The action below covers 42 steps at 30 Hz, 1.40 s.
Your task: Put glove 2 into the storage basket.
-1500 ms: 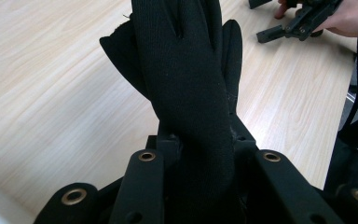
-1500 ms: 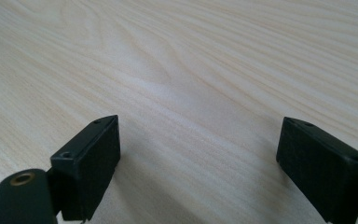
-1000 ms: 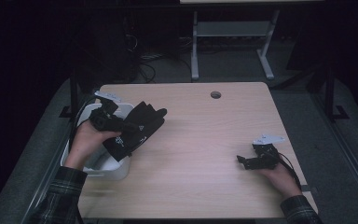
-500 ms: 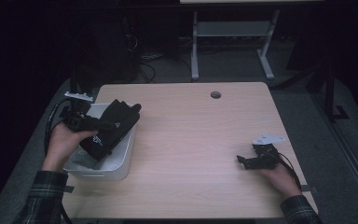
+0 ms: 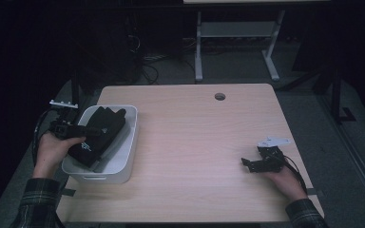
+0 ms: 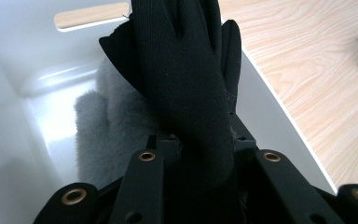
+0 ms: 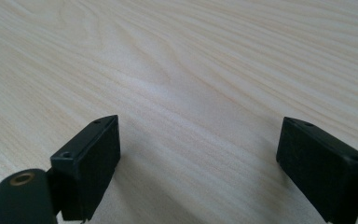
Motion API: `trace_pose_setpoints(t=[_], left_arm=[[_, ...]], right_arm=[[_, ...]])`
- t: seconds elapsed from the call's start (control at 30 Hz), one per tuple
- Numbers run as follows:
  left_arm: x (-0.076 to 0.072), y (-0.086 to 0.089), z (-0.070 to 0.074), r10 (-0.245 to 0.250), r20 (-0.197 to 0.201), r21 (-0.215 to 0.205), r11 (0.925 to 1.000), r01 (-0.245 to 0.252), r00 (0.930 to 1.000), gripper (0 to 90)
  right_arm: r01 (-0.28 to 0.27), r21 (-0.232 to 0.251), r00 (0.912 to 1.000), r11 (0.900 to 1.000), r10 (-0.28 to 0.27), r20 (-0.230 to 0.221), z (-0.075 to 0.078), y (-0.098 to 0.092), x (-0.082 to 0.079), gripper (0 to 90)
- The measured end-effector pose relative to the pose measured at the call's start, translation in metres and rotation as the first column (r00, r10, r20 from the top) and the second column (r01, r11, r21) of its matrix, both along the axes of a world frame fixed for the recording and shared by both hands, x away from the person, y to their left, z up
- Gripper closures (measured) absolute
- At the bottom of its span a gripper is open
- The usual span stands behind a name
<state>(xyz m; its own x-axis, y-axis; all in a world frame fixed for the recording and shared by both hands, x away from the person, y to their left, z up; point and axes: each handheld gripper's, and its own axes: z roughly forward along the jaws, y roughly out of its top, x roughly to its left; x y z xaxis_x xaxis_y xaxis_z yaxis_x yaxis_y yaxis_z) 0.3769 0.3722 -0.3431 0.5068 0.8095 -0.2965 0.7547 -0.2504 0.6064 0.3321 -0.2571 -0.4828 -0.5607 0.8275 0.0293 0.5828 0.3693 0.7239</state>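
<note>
Glove held lengthwise over the white bin

Sleeves in dark plaid come in at the bottom corners of the high view, one on each side. On the person's right, the right gripper (image 5: 245, 164) lies low on the wooden table (image 5: 195, 142), near its front right corner, pointing toward the table's middle. The right gripper view shows its jaws standing wide apart with only bare wood grain between them.

On the other side, the left gripper (image 5: 92, 130) is held at the table's left edge, above the near half of a white bin (image 5: 132, 137). Its jaws are clamped on a black glove (image 6: 186, 84), gripping it at the cuff end. The glove's long axis runs along the gripper's own line: in the left gripper view the cuff sits between the jaws at the bottom and the fingers point straight away, toward the bin's far wall with its slot handle. In the high view (image 5: 100, 133) that axis runs on a slant, from the near left corner of the bin up toward its far right, with the fingertips reaching close to the far rim.

Under the glove, inside the bin, lies something grey and furry (image 6: 107, 126) against the bottom.

Farther off, a round hole (image 5: 220, 96) sits near the table's far edge.
</note>
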Motion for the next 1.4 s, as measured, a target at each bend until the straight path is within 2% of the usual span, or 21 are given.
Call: trace_pose_setpoints(t=[0.23, 0.4, 0.53, 0.7, 0.8, 0.97, 1.2, 1.4], left_arm=[[0.007, 0.003, -0.016, 0.017, -0.026, 0.000, 0.9998, -0.017, 0.9995, 71.7], [0.010, 0.008, -0.024, 0.037, -0.030, 0.020, 0.9991, -0.036, 0.9989, 67.5], [0.011, 0.009, -0.027, 0.050, -0.028, 0.068, 0.9965, -0.048, 0.9984, 62.3], [0.011, 0.007, -0.026, 0.088, 0.016, 0.137, 0.9865, -0.089, 0.9960, 38.1], [0.011, 0.009, -0.025, 0.106, 0.039, 0.146, 0.9830, -0.111, 0.9936, 30.2], [0.009, 0.007, -0.018, 0.109, 0.090, 0.157, 0.9800, -0.122, 0.9900, 19.0], [0.003, -0.006, -0.001, 0.085, 0.145, 0.128, 0.9863, -0.104, 0.9858, 16.3], [0.001, -0.032, 0.004, 0.035, 0.167, 0.110, 0.9924, -0.054, 0.9852, 16.2]], right_arm=[[0.001, 0.001, 1.0000, 1.000, -0.001, -0.001, 0.000, 0.000, 0.000, 13.3], [0.000, 0.000, 1.0000, 1.000, 0.000, 0.000, 0.000, 0.000, 0.000, 13.3], [0.000, 0.000, 1.0000, 1.000, 0.000, 0.000, 0.000, 0.000, 0.000, 13.3], [0.001, 0.001, 1.0000, 1.000, -0.001, -0.001, 0.000, 0.000, 0.000, 13.3], [0.000, 0.000, 1.0000, 1.000, 0.000, 0.000, 0.000, 0.000, 0.000, 13.2], [0.002, 0.001, 1.0000, 1.000, -0.002, -0.002, 0.000, 0.000, 0.000, 13.3], [0.002, 0.001, 1.0000, 1.000, -0.002, -0.001, 0.000, 0.000, 0.000, 13.3], [0.002, 0.001, 1.0000, 1.000, -0.002, -0.001, 0.000, 0.000, 0.000, 13.3]])
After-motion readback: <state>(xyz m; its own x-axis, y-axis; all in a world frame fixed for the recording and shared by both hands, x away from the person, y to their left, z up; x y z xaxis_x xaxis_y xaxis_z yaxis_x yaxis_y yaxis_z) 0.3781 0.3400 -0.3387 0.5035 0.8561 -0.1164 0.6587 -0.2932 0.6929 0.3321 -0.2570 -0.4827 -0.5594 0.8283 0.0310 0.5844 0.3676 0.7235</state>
